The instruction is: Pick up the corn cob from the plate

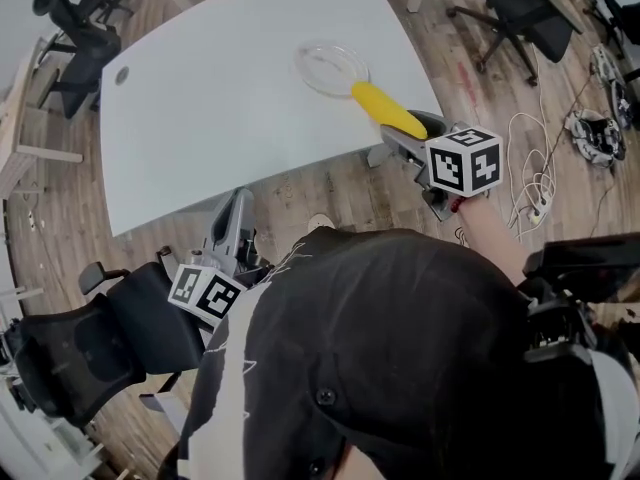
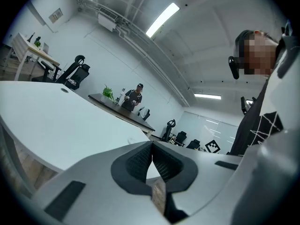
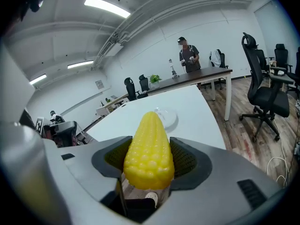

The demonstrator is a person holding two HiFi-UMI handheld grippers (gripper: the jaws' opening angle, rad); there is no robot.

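Observation:
My right gripper (image 1: 408, 134) is shut on a yellow corn cob (image 1: 387, 111), held in the air at the near right corner of the white table (image 1: 200, 108). In the right gripper view the corn cob (image 3: 148, 151) sticks out between the two dark pads, tip pointing away. A clear glass plate (image 1: 332, 67) lies bare on the table just beyond the cob; the same plate (image 3: 165, 116) shows past the cob's tip. My left gripper (image 1: 237, 214) hangs below the table's near edge, jaws closed together with nothing between its pads (image 2: 151, 161).
A black office chair (image 1: 90, 333) stands at my lower left and others (image 1: 520, 13) at the far right. Cables and a power strip (image 1: 535, 193) lie on the wood floor to the right. A person (image 3: 187, 55) stands at a far dark desk.

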